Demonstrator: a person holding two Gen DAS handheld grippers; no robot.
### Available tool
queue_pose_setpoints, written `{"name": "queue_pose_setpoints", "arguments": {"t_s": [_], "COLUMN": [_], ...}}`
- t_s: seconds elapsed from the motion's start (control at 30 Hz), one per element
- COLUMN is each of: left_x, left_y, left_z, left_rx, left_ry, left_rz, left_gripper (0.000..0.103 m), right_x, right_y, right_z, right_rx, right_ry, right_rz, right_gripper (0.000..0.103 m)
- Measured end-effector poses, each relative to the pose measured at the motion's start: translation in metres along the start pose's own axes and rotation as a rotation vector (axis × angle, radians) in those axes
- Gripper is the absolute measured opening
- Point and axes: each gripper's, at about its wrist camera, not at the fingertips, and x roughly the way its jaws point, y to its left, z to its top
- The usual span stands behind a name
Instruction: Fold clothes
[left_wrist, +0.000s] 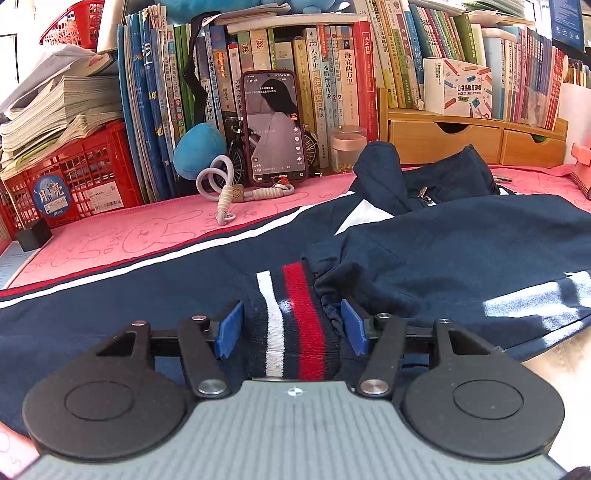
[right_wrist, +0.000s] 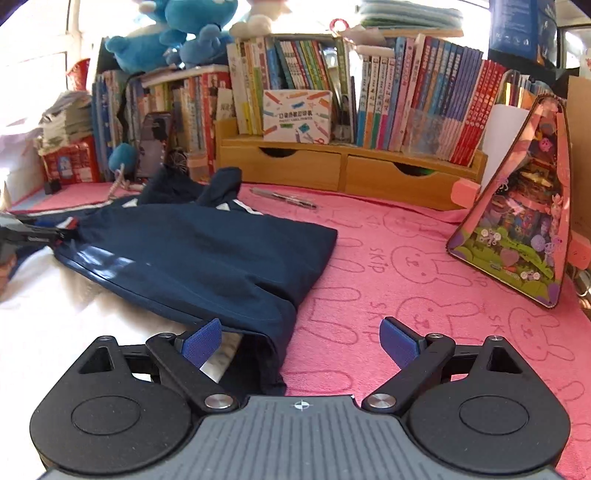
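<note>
Folding partway done: navy jacket (right_wrist: 192, 251) lies on pink counter (right_wrist: 406, 258), body doubled over, striped cuff (left_wrist: 295, 317) brought across it. Left hand-held gripper (left_wrist: 291, 328) straddles cuff, pads clear, released. Right hand-held gripper (right_wrist: 301, 341) spread wide, empty, beside jacket's corner. Further folds remain.

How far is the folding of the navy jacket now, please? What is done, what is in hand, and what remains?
Done: the navy jacket lies partly folded on the pink towel, one part laid over the body. In hand: the striped cuff sits between the pads of the left claw, which do not press it. The right claw is open over the jacket's corner. Left: the long sleeve and the final folds.
</note>
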Motion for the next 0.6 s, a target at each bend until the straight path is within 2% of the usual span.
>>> {"name": "queue_pose_setpoints", "arguments": {"t_s": [0.07,0.1,0.13,0.2,0.23,0.33,0.4,0.53,0.6], "left_x": [0.002,0.002,0.003,0.003,0.004,0.005,0.005,0.005,0.005], "left_y": [-0.001,-0.001,0.000,0.002,0.004,0.010,0.012,0.008,0.008], "left_z": [0.001,0.001,0.001,0.001,0.001,0.000,0.001,0.002,0.002], "left_rx": [-0.009,-0.013,-0.018,-0.030,-0.039,-0.071,-0.083,-0.065,-0.066], "left_ry": [0.010,0.012,0.014,0.020,0.023,0.032,0.036,0.038,0.038], "left_rz": [-0.005,-0.007,-0.009,-0.014,-0.018,-0.038,-0.049,-0.051,-0.051], "left_gripper": [0.062,0.063,0.065,0.068,0.070,0.074,0.077,0.082,0.082], "right_x": [0.008,0.015,0.021,0.051,0.071,0.118,0.142,0.167,0.164], "right_y": [0.003,0.005,0.006,0.016,0.023,0.037,0.038,0.023,0.028], "right_z": [0.011,0.017,0.022,0.027,0.025,0.019,0.018,0.039,0.049], "right_rx": [0.063,0.094,0.126,0.128,0.113,0.064,0.031,0.134,0.155], "right_ry": [-0.017,-0.020,-0.023,0.049,0.095,0.178,0.180,0.185,0.172], "right_rz": [0.032,0.040,0.048,0.006,-0.033,-0.152,-0.210,-0.241,-0.237], "right_gripper": [0.093,0.082,0.059,0.040,0.036,0.035,0.033,0.033,0.035]}}
